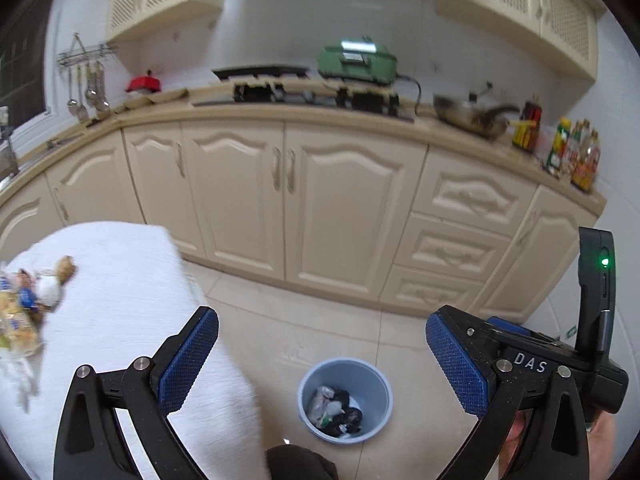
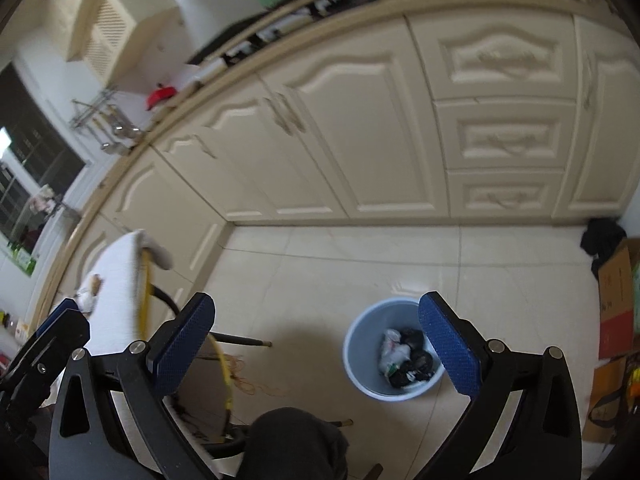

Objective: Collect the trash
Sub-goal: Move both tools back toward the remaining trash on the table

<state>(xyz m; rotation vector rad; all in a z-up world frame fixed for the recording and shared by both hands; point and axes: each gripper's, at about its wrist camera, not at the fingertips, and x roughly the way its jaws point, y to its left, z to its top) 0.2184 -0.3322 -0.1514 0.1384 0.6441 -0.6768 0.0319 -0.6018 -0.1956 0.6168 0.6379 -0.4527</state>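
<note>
- I take the bin on the floor as my landmark; it stands in front of the lower cabinets, with crumpled black and white trash already lying in its bottom.
- My left gripper has its jaws spread wide with nothing between them; the bin shows through the gap, below and slightly right of centre.
- My right gripper is just as wide and just as empty; in its view the bin sits toward the right pad, which overlaps the rim.
- The trash left to collect lies on the white-covered worktop, to the left of the bin: a heap of wrappers and a brown scrap near the worktop's far left part.
- That heap is up and to the left of the left jaws, well apart from them, and near the edge of the left view.
- From the right wrist the same worktop is a narrow strip far left of the bin, beyond the left gripper's body, with only a bit of the heap showing.
- So I judge the left hand to be the nearer one for the next pick; the right would have to cross over it.
- The heap is blurred, so I cannot tell any piece's long axis. I would turn left and look again before choosing how to close on it.
- A dark-clothed knee sits just beside the bin, on my side of it.
</note>
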